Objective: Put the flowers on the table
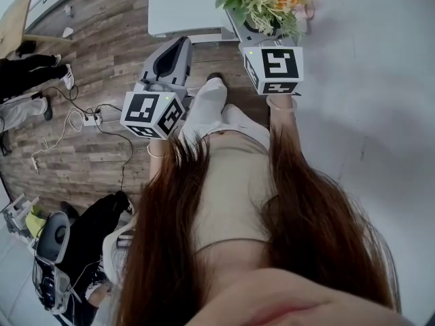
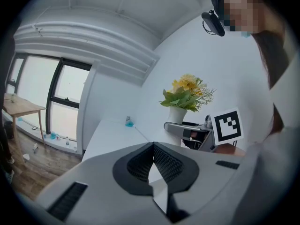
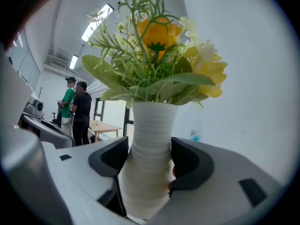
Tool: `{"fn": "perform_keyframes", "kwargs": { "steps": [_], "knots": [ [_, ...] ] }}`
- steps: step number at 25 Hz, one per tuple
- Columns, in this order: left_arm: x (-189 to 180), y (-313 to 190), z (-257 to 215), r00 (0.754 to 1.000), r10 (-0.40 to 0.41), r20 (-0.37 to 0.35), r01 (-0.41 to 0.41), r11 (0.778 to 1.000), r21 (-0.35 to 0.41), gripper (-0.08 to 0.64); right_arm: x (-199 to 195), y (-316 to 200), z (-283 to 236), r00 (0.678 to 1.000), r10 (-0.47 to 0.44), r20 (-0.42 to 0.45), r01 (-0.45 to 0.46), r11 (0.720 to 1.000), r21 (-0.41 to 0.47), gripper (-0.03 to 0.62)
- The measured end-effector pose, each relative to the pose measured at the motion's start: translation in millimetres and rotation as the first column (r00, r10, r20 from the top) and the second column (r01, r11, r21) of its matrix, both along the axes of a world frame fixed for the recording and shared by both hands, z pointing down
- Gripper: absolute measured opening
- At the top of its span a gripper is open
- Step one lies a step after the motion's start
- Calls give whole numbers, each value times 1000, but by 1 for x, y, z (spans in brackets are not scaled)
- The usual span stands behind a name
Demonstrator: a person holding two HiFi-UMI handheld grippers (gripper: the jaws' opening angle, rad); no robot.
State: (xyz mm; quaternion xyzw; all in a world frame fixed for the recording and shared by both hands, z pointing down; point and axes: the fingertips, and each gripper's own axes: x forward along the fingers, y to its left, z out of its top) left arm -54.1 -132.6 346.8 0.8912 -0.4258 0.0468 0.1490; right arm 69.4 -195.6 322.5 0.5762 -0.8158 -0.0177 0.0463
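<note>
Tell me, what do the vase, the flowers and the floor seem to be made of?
The vase is matte white with fine horizontal ridges: likely unglazed ceramic, though moulded plastic is possible. The flowers look artificial, with fabric-like petals and stiff, evenly coloured plastic-looking leaves. The floor shows grey-brown planks with grain: wood or laminate, I cannot tell which.

This looks like an office-like lab or testing room: plain white tables (image 1: pixel 380 114) on a wood-plank floor (image 1: pixel 102 39); a power strip (image 1: pixel 90 119) with loose cables (image 1: pixel 66 124) (trailing over the boards); tall windows (image 2: pixel 51 107); strip ceiling lights (image 3: pixel 96 20); two people (image 3: pixel 77 109) standing beside grey equipment (image 3: pixel 37 121).
</note>
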Motion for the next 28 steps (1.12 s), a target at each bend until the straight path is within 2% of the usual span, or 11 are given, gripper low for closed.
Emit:
{"fn": "perform_keyframes", "kwargs": {
  "steps": [7,12,28],
  "knots": [
    [-14,-36,0,1000,-4,-13,3,999,-37,5,-17,-37,1,1000,-13,-13,13,1000,-27,299],
    [-9,-28,-3,1000,10,-16,-10,999,-44,5,-14,-28,-3,1000,-9,-19,9,1000,-26,299],
    [-12,-71,8,999,24,-23,-26,996,-85,5,-16,-73,21,1000,11,-22,-13,997,-81,299]
  ]
}}
